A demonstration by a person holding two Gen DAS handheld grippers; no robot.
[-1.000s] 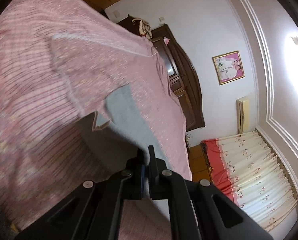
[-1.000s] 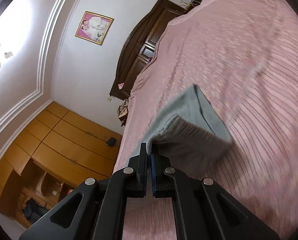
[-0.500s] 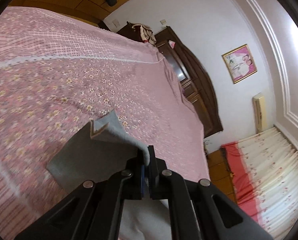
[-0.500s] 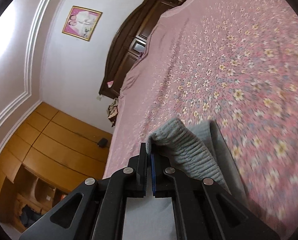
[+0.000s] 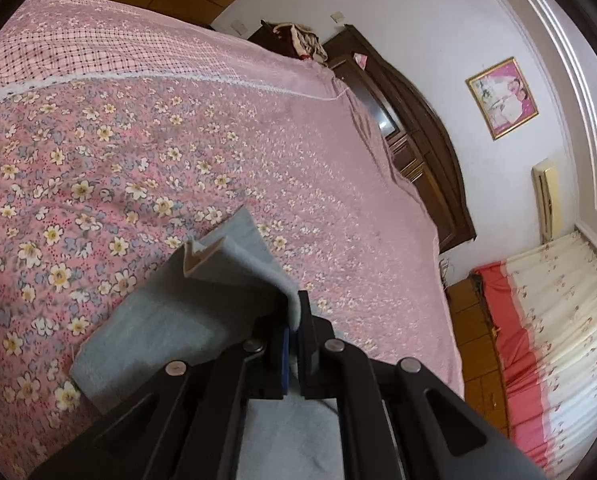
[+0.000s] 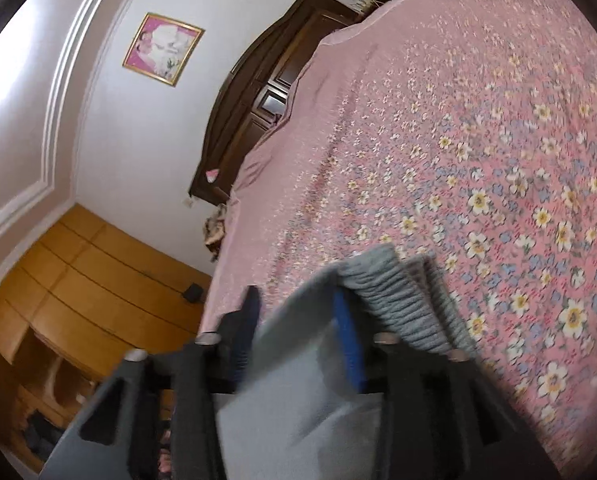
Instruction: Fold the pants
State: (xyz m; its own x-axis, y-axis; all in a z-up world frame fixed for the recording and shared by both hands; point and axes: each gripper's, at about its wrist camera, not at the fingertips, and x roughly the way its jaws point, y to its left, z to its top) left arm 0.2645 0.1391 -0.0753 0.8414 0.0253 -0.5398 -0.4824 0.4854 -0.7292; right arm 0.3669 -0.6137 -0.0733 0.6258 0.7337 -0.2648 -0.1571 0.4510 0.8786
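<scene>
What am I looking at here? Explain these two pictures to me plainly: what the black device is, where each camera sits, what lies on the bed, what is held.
No robot: a person carries a black hand-held gripper in each hand, each with a fisheye camera looking along its jaws. One picture comes from the left gripper, the other from the right gripper. Both look across a bed with a pink flowered bedspread, where grey soft fabric pants lie partly folded. The left jaws are shut on a fabric edge. The right jaws have just been opening; the ribbed grey waistband sits at them, no longer clamped.
</scene>
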